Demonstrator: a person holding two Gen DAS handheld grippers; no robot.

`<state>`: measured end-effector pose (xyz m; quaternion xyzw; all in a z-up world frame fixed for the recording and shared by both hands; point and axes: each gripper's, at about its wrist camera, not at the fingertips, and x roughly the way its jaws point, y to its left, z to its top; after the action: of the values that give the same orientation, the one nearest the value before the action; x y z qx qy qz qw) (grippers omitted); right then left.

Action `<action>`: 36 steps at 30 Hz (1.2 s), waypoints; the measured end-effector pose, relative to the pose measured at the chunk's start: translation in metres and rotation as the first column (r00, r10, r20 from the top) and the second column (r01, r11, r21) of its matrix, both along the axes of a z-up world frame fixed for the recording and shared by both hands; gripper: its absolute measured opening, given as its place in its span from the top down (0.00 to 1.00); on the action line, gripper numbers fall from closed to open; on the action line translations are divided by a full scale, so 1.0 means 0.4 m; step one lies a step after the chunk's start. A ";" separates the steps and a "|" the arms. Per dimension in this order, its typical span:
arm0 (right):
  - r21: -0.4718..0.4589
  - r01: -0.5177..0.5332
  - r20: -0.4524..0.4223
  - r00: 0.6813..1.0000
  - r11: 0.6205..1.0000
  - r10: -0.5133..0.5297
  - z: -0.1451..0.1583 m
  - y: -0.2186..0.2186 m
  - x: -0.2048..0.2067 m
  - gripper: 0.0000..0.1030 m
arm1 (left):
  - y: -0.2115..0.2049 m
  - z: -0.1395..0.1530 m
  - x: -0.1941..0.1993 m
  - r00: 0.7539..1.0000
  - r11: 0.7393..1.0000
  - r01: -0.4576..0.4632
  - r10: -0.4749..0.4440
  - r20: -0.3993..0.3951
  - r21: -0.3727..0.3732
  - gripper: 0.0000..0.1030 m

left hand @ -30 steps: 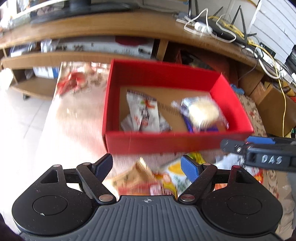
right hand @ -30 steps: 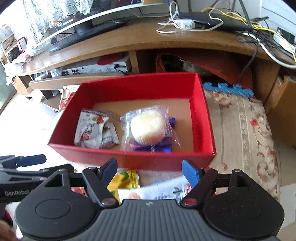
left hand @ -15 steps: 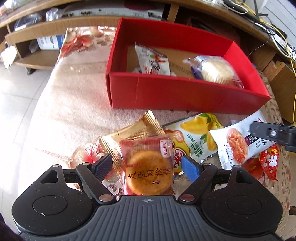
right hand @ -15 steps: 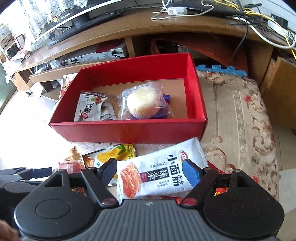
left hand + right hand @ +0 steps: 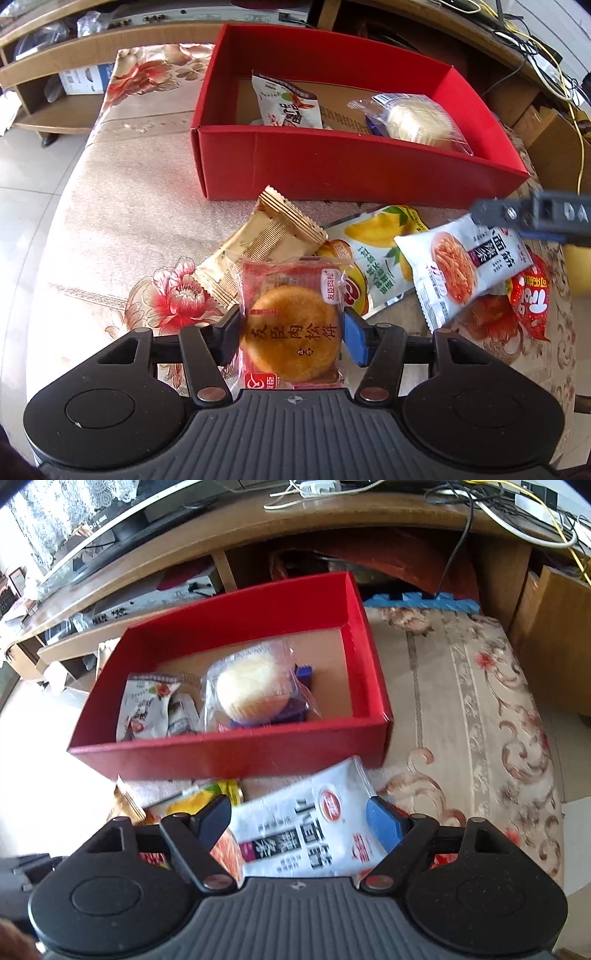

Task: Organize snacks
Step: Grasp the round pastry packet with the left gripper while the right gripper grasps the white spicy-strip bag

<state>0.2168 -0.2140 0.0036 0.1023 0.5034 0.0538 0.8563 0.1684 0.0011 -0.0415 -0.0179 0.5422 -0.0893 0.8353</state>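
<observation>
A red pastry packet (image 5: 291,328) with a round golden cake lies on the flowered cloth. My left gripper (image 5: 291,334) is over it with its jaws closing, and both pads touch the packet's sides. A white noodle-strip packet (image 5: 306,830) lies between the fingers of my right gripper (image 5: 301,821). That gripper's jaws are opening, and its pads stand at the packet's edges without a clear squeeze. The open red box (image 5: 351,170) beyond holds a white-and-red packet (image 5: 288,103) and a clear-wrapped round cake (image 5: 413,118). A right gripper finger (image 5: 495,213) shows above the white packet (image 5: 465,266).
A gold wrapper (image 5: 258,247), a mango packet (image 5: 376,258) and a red packet (image 5: 532,299) lie in the pile before the box. A wooden TV stand (image 5: 74,48) with cables (image 5: 517,517) stands behind. The tiled floor (image 5: 22,177) drops away on the left.
The left gripper tipped down from the box to the pile, and its jaws narrowed onto the red pastry packet. The right gripper came down around the white packet.
</observation>
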 end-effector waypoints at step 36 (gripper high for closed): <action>0.179 0.171 -0.181 0.974 0.969 -0.139 -0.045 0.000 -0.144 0.18 | 0.014 0.005 -0.017 1.000 0.999 0.008 -0.010 -0.025 -0.049 0.32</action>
<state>0.1593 -0.2139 -0.0145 0.2281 0.5562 0.0264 0.7987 0.1616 0.0069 -0.0397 -0.0368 0.5506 -0.1059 0.8272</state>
